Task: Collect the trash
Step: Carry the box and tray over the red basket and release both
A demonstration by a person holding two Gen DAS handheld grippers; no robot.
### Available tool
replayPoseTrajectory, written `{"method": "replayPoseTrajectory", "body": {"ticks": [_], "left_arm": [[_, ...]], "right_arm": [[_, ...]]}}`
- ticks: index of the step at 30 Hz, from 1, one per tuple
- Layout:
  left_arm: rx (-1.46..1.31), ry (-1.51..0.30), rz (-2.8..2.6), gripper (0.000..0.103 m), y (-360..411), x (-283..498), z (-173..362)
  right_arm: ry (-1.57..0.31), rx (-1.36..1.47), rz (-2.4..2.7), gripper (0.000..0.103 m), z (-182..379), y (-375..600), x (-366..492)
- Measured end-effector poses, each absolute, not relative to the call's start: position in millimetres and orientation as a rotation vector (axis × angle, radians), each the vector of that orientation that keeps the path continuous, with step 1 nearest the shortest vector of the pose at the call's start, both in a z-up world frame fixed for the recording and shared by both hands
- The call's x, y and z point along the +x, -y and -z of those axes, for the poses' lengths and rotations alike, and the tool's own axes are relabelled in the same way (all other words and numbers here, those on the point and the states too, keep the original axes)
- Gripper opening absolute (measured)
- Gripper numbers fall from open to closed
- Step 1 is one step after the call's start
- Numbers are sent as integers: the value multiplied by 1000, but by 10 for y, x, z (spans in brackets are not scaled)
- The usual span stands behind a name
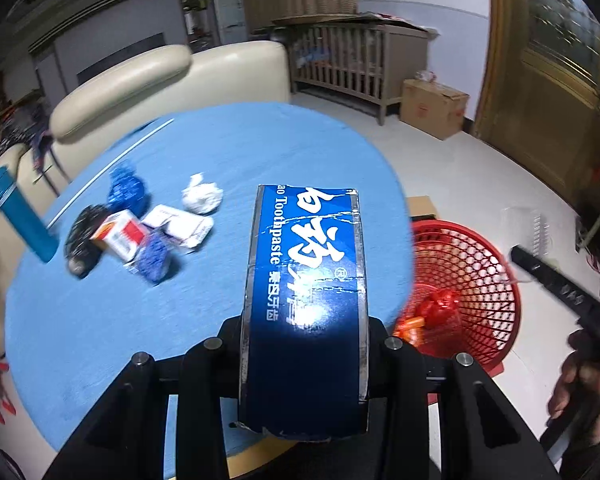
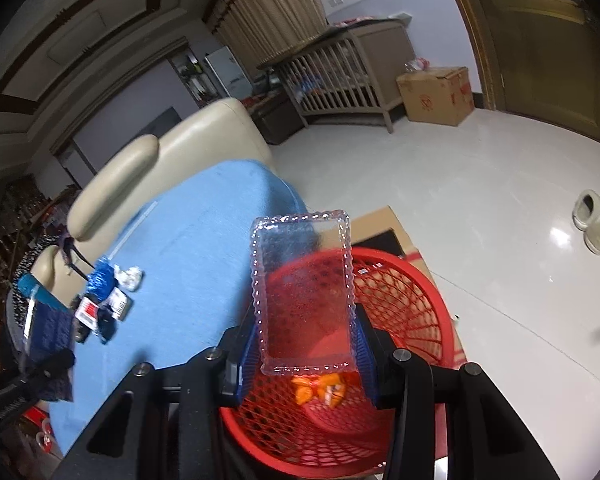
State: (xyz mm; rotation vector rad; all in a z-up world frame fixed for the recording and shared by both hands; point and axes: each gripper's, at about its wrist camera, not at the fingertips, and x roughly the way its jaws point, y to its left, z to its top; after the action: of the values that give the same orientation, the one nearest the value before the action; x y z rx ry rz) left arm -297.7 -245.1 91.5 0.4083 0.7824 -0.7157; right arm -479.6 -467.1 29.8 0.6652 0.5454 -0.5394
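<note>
My left gripper (image 1: pixel 304 344) is shut on a dark blue toothpaste box (image 1: pixel 306 280), held above the blue round table (image 1: pixel 228 152). My right gripper (image 2: pixel 306 344) is shut on a clear plastic tray (image 2: pixel 304 292), held over the red mesh basket (image 2: pixel 400 312), which holds orange wrappers (image 2: pixel 320 390). The basket also shows in the left wrist view (image 1: pixel 468 280) beside the table. On the table lie a crumpled white tissue (image 1: pixel 202 194), blue wrappers (image 1: pixel 126 188), a small orange and white box (image 1: pixel 118 236), a white packet (image 1: pixel 180 224) and a black item (image 1: pixel 84 236).
A blue lighter (image 1: pixel 18 216) stands out at the table's left edge. A cream sofa (image 1: pixel 172 76) is behind the table. A wooden crib (image 1: pixel 352 60) and a cardboard box (image 1: pixel 434 106) stand on the white floor. Flat cardboard (image 2: pixel 380 224) lies under the basket.
</note>
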Motion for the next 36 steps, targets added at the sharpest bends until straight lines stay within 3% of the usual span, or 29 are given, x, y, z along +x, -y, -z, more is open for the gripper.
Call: {"method": "replayPoseTrajectory", "body": {"ticks": [16, 22, 31, 33, 36], "left_arm": [[446, -791, 889, 41, 3212, -3160, -792], [458, -821, 912, 41, 3354, -3098, -679], [492, -863, 993, 42, 3670, -3170, -505], [500, -879, 1010, 44, 3777, -3204, -439], [529, -937, 1047, 64, 3911, -3216, -334]], "right_arm": [[-692, 646, 589, 45, 92, 4825, -4771], [-752, 677, 603, 62, 241, 4897, -4725], [-668, 698, 700, 63, 53, 5061, -4991], [-632, 708, 736, 64, -31, 5114, -5095], [-596, 719, 769, 65, -143, 5178, -5206]]}}
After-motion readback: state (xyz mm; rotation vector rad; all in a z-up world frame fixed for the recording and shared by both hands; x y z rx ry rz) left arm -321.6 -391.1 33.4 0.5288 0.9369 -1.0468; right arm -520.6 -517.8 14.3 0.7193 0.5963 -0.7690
